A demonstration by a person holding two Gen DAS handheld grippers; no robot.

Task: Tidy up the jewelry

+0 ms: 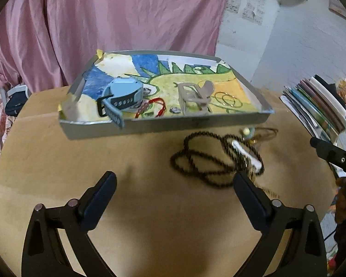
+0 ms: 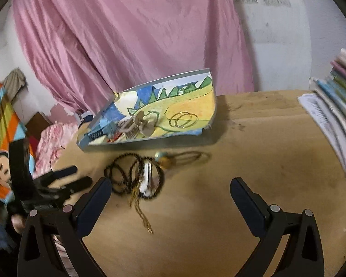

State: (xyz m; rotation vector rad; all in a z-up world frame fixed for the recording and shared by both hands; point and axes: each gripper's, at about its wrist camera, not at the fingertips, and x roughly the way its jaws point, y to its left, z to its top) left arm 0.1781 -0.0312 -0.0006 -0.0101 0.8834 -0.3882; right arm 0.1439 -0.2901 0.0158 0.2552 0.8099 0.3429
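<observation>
Lying on the counter [image 1: 57, 161], the beaded necklace [image 1: 210, 159] sat just ahead of the left gripper [image 1: 173, 184]; both the left and the right gripper [image 2: 170, 191] were spread wide, empty.

Left gripper [image 1: 174, 182] spread wide, nothing between the fingers, over a bare brown table [image 1: 150, 219]. Ahead, a shallow grey tray [image 1: 163, 128] lined with a painted picture. In the tray: blue watch [image 1: 123, 97] at left with its strap hanging over the front rim, red cord [image 1: 158, 103] just beside it, beige hair claw [image 1: 196, 95] in the middle, thin gold hoops [image 1: 228, 99] at right. On the table in front of the tray, dark bead necklace [image 1: 210, 159] in loose loops, a white clip [image 1: 248, 154] lying across it; blurred. Right gripper [image 1: 332, 154] tip at right edge. Book stack [image 1: 318, 108] at far right. Pink curtain [image 1: 103, 23] behind.
</observation>
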